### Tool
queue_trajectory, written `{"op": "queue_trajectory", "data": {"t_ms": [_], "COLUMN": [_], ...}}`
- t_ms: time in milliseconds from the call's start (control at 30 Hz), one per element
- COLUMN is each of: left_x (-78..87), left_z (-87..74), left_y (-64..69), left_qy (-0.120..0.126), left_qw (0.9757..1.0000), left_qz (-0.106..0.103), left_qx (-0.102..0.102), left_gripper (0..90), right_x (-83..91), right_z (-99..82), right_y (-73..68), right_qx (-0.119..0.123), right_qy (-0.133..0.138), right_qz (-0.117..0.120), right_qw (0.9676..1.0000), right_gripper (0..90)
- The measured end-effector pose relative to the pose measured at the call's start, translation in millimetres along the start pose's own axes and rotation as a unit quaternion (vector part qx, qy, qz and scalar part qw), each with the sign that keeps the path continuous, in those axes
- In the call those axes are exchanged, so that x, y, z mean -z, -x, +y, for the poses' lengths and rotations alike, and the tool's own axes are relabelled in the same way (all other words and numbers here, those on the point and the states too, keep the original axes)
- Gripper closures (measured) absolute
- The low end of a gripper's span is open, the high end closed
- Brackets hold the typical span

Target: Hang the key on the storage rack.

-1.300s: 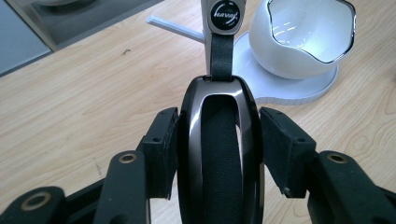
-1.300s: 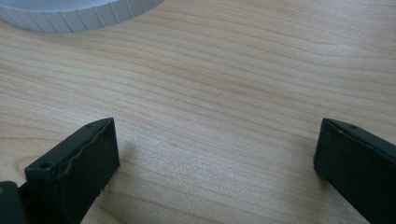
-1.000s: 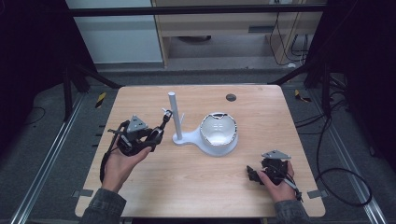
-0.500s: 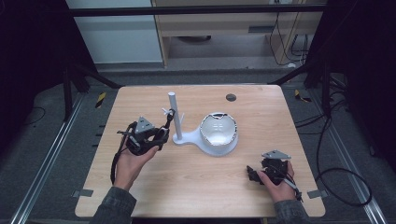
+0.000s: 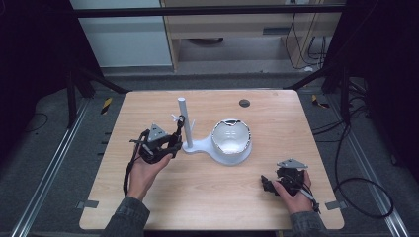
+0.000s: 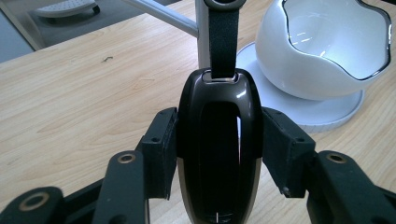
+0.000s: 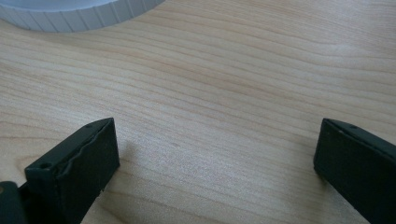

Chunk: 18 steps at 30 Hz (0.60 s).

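Note:
A glossy black key fob point(image 6: 218, 116) with a black strap point(image 6: 223, 37) sits upright between the jaws of my left gripper point(image 6: 219, 154), which is shut on it. In the high view the left gripper point(image 5: 174, 141) is just left of the white stand's pole point(image 5: 184, 121), near its small pegs point(image 5: 176, 118). The strap reaches up in front of the pole point(image 6: 201, 37). The stand's white bowl point(image 5: 230, 137) is to the right of the pole. My right gripper point(image 5: 269, 185) rests near the table's front right, open, with bare wood between its jaws point(image 7: 219, 172).
The wooden table point(image 5: 207, 202) has a small dark round disc point(image 5: 244, 103) at the back. The stand's ribbed white base point(image 7: 79, 11) lies ahead of the right gripper. Dark frame rails and floor surround the table.
My left gripper has moved right and a little forward with the key fob, up to the stand's pole. The right gripper has stayed in place.

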<state>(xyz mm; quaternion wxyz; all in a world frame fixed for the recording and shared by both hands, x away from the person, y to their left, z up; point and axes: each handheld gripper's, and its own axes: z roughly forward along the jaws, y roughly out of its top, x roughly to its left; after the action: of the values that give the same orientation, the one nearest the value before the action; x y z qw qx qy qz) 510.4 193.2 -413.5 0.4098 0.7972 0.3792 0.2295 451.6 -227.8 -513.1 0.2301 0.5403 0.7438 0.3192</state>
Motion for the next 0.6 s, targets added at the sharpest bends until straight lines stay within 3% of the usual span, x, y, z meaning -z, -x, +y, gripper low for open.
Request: {"op": "queue_trajectory", "data": {"t_ms": [433, 600], "left_x": [-3.3, 4.1], "left_z": [-0.3, 0.9], "left_y": [1.4, 2.4], "left_qy": [0.005, 0.023], "left_qw": [1.0, 0.9997], "left_qz": [0.001, 0.005], "left_qx": [0.007, 0.009], "left_gripper": [48.2, 44.6], "right_x": [-0.2, -0.1], "right_z": [0.0, 0.1], "right_y": [0.2, 0.1], "right_qx": [0.001, 0.0], "right_qy": [0.0, 0.0], "right_qz": [0.0, 0.0], "right_qw": [1.0, 1.0], "right_gripper": [0.5, 0.5]}}
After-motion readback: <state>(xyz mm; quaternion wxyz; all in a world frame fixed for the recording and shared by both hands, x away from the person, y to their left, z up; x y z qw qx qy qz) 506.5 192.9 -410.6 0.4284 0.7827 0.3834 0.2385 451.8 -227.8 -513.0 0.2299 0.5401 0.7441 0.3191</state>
